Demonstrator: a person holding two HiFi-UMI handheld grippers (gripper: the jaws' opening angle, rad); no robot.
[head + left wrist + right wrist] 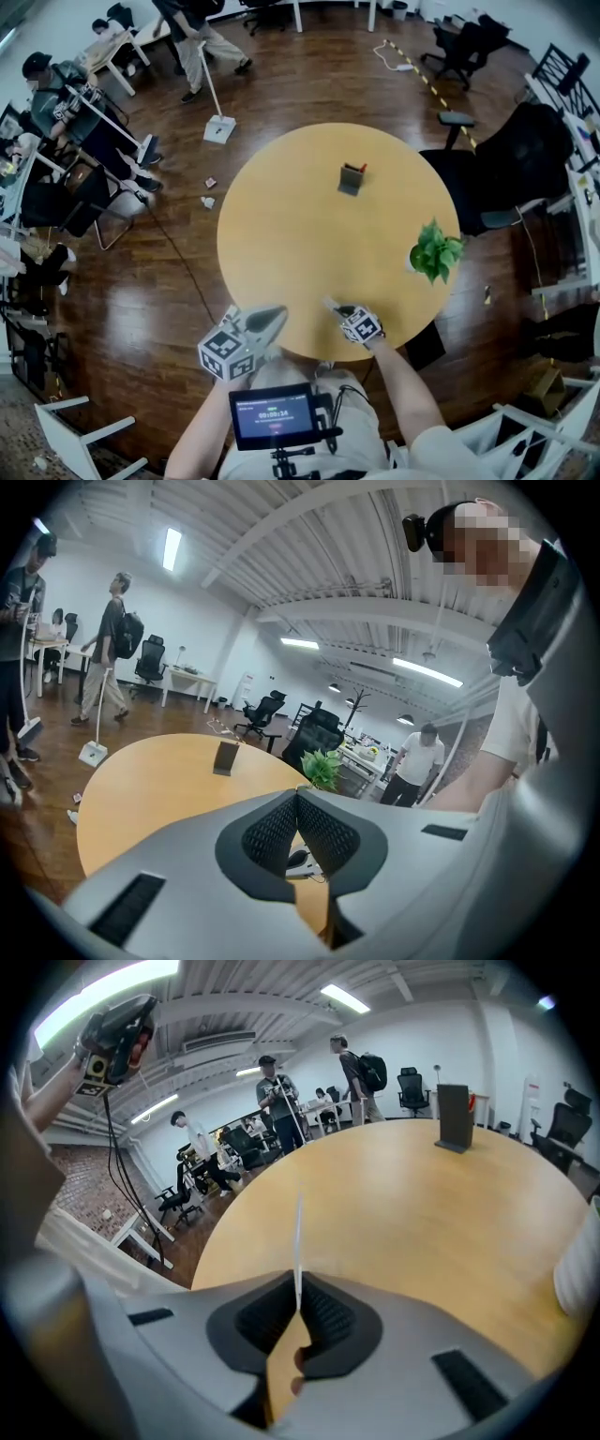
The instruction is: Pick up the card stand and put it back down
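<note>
The right forearm (405, 389) reached up from the bottom of the head view to the near rim of the round table (300, 262); the right gripper (342, 311) hung over that rim, tilted steeply down toward the tabletop; in the right gripper view its jaws stood pressed together on a thin white card (298, 1232), seen edge-on and jutting straight out past the tips of the right gripper (298, 1283). The left forearm (199, 427) lay beside it; the left gripper (274, 317) sat at the near-left rim, pointing only gently downward, its marker cube over the floor; in the left gripper view the pads of the left gripper (296, 794) met at the tips with nothing between them. The two grippers were near each other but apart. The card stand (352, 178) stood upright on the far half of the table, well apart from both grippers and untouched; it showed ahead in both gripper views (226, 757) (456, 1117). A potted plant (435, 251) stood at the table's right edge.
</note>
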